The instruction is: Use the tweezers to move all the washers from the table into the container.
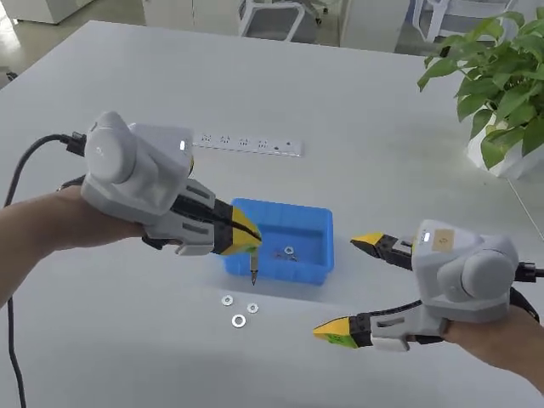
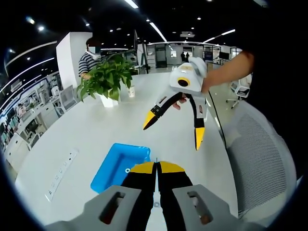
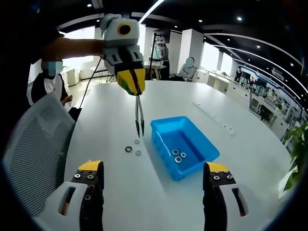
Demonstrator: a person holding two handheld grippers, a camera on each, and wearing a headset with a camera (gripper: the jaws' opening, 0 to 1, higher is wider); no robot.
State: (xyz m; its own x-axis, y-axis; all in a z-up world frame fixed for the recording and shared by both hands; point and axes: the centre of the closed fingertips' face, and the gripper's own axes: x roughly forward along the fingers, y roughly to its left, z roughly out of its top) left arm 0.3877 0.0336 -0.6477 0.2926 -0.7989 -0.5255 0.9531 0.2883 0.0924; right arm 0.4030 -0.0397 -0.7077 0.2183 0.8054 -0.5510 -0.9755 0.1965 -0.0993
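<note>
Your left gripper (image 1: pixel 246 234) is pressed together on the tweezers (image 3: pixel 139 115), whose tips hang just above the table (image 1: pixel 127 340) beside the blue container (image 1: pixel 280 270). Three washers (image 1: pixel 239 320) lie on the table near its front wall, and a few more sit inside it. Lower the tips straight over one washer, straddle its rim, and squeeze gently so it doesn't skate away. Your right gripper (image 1: pixel 347 286) is spread wide and empty; hold it clear.

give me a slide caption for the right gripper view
Left gripper holds tweezers point-down over three loose washers on the table, beside the blue container already holding three.
</note>
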